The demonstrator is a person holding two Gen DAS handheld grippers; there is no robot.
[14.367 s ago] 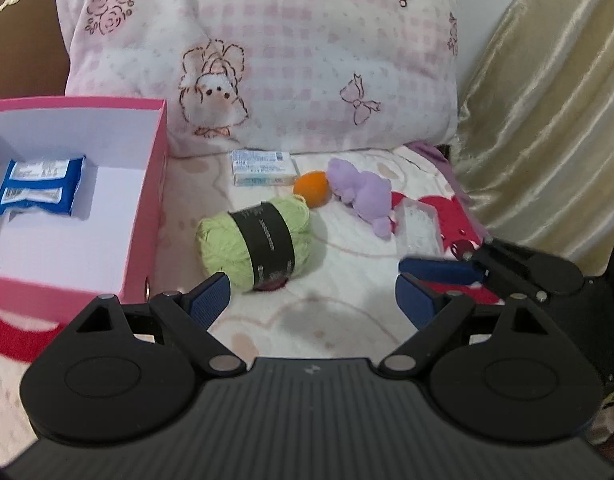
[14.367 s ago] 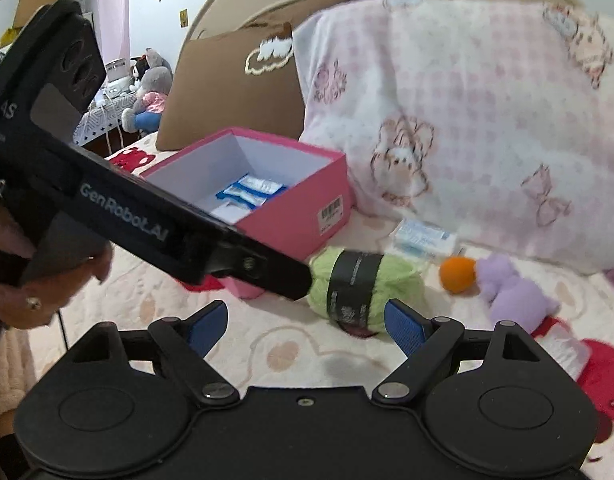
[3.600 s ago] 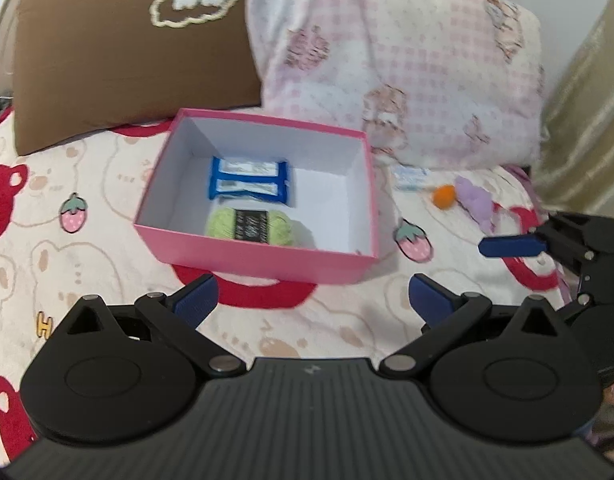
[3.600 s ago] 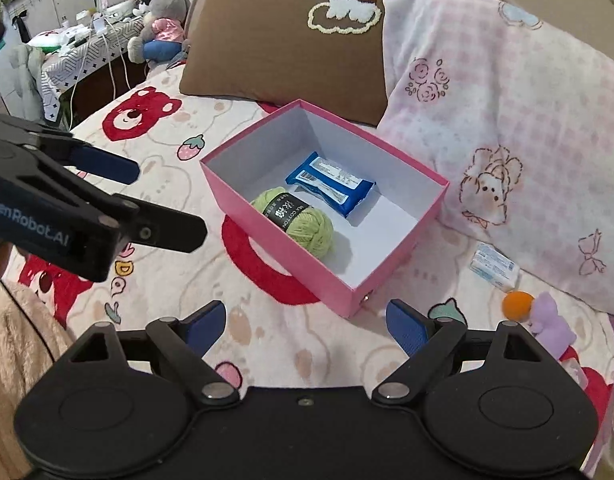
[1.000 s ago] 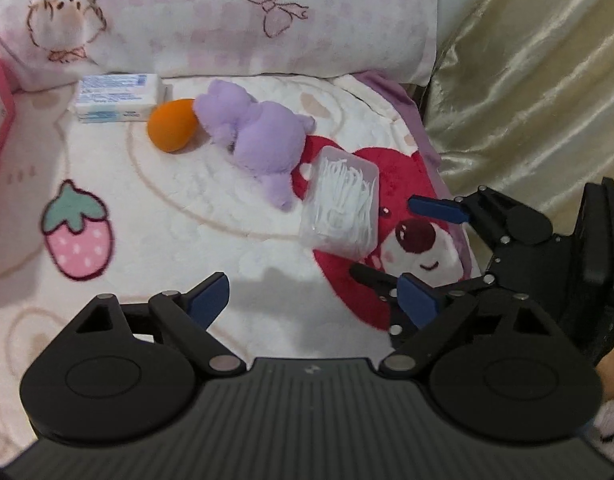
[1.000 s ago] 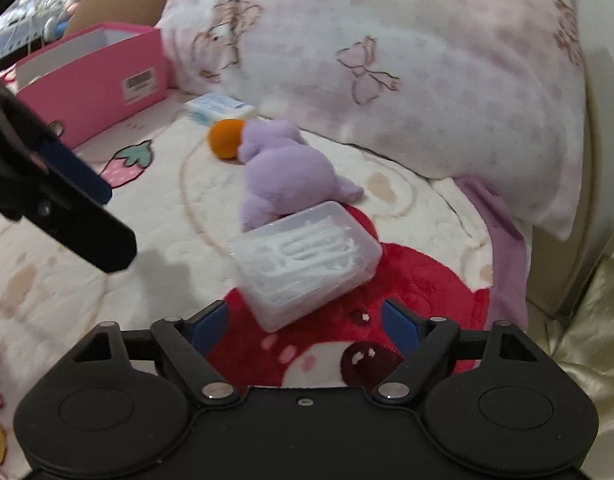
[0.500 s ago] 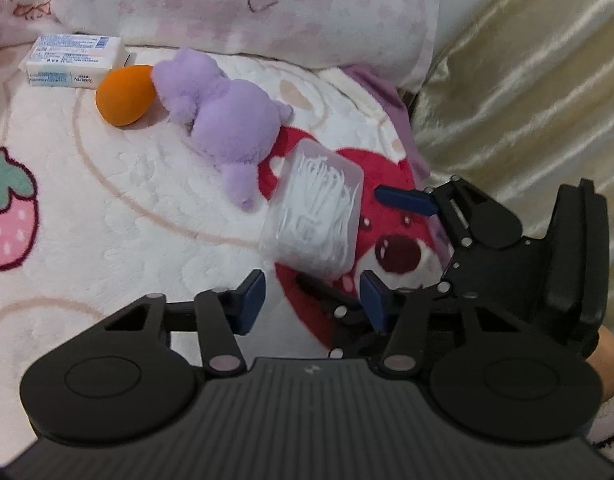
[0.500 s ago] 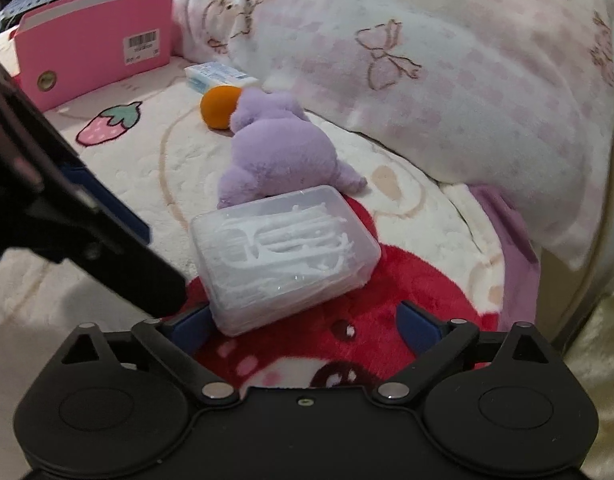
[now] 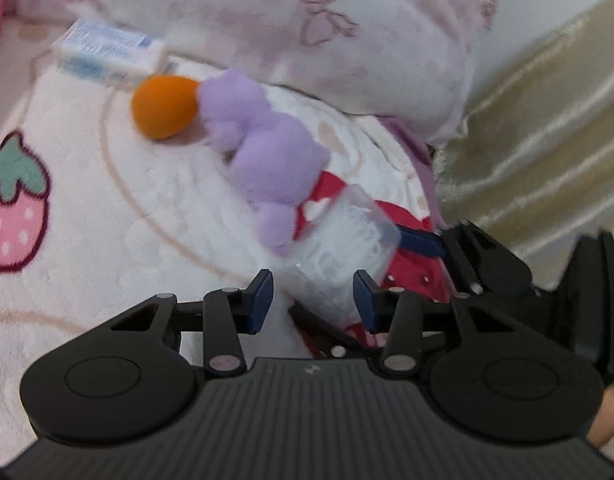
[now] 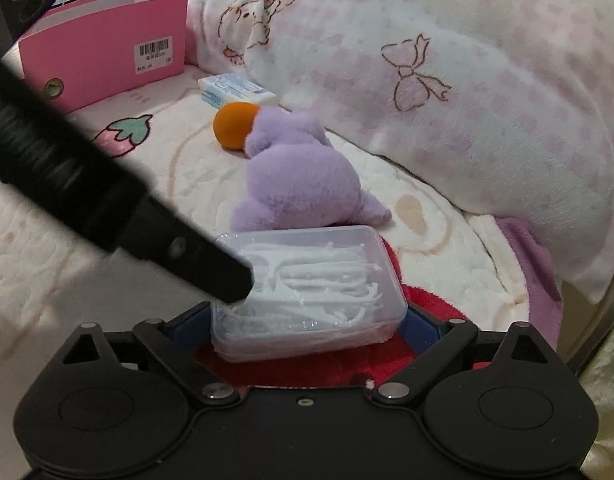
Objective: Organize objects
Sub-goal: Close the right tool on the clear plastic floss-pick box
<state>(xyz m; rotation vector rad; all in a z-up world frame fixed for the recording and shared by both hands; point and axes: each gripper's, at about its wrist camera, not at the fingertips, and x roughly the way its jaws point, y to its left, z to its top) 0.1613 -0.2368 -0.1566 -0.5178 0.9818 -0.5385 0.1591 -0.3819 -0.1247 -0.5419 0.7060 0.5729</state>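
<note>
Clear plastic box of white floss picks [image 10: 307, 292] lies flat on the bed's fleece blanket [image 10: 59, 264], near the purple plush toy [image 10: 303, 172]. Right tool [image 10: 305, 326] stands released, straddling the box's long axis, which runs left to right. Left tool [image 9: 313, 292], empty and closing, reaches the box's left end. Right hand is judged better placed.
</note>
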